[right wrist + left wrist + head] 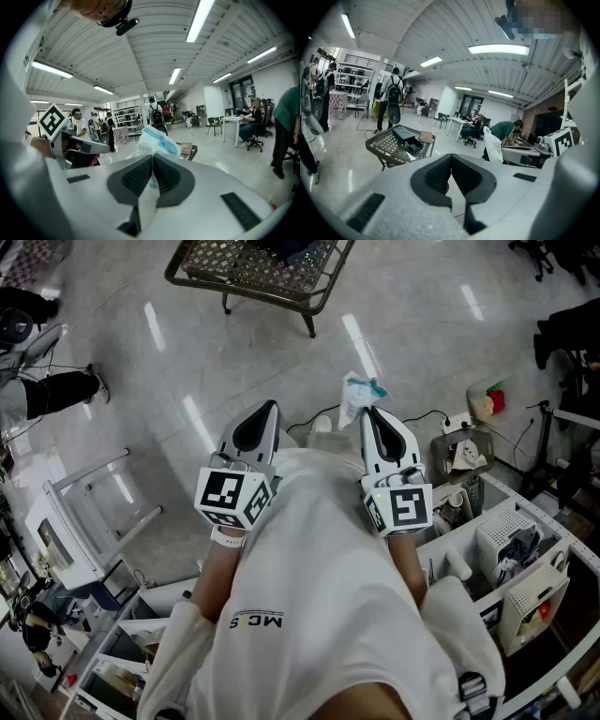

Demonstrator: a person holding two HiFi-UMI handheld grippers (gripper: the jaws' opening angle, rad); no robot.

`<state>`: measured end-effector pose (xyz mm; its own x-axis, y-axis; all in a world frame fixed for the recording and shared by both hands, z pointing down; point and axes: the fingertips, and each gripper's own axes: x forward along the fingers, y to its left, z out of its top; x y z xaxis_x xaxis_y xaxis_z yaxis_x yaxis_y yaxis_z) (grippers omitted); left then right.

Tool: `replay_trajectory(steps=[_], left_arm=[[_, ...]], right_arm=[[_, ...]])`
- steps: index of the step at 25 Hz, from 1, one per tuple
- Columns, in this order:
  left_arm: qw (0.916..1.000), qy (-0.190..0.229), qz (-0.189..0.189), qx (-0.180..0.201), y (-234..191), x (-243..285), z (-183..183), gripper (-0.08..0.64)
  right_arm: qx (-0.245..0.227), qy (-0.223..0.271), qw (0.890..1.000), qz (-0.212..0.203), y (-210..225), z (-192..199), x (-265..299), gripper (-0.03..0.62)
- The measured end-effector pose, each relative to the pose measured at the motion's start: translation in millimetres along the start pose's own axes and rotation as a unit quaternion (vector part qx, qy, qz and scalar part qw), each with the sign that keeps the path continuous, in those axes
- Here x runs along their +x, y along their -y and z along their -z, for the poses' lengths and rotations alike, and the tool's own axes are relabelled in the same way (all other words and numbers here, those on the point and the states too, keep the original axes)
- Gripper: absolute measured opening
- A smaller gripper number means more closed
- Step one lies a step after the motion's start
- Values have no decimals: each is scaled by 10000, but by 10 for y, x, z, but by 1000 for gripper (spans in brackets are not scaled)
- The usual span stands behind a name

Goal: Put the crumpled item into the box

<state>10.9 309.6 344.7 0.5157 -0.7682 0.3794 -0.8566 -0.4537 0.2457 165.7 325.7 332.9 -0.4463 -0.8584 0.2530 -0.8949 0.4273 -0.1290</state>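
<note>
My right gripper (368, 412) is shut on the crumpled item (354, 395), a white and blue plastic wrapper that sticks up past the jaw tips. The right gripper view shows the crumpled item (157, 140) pinched between the closed pads of the right gripper (153, 157). Held level beside it, my left gripper (272, 407) is shut with nothing in it; in its own view the left gripper (451, 157) has pads pressed together. Ahead stands a wire mesh table (246, 273). On the mesh table (384, 149) lie an open black box (406, 138) and a small cardboard box (425, 136).
Shelves and bins with white devices (511, 542) line the right side. A white rack (80, 521) stands at the left, and a person's legs (56, 392) show beyond it. Standing people (389, 101) are behind the table, with seated people at desks (506, 133) further right.
</note>
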Motion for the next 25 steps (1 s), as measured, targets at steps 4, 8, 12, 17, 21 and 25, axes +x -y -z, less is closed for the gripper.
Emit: replay_trajectory(steps=[4,8,12,17,21,25], left_arm=[[9999,94,70,29,297,-37,-64,25],[9998,181,56,82,393,-36,-104,23],[9998,217,4,52,384,-21,-109,25],[9996,274,-109,17,406,56,-137,25],[9994,262,-190,-97,407,104,-132,25],[9995,182,-210,-181,292,211,-212,25]], right_arm=[[31,-59,9999,149,243,-13,-170,25],[0,8,9999,117,297,-76,-193,25],[51,-3,10000,17,280,-49,-137,25],[194,46,9996,-176,337,-27,-90,25],[155,-5,9994,-302,409,-18,20,26],[149,-36,9993,-334,477,-124,228,26]])
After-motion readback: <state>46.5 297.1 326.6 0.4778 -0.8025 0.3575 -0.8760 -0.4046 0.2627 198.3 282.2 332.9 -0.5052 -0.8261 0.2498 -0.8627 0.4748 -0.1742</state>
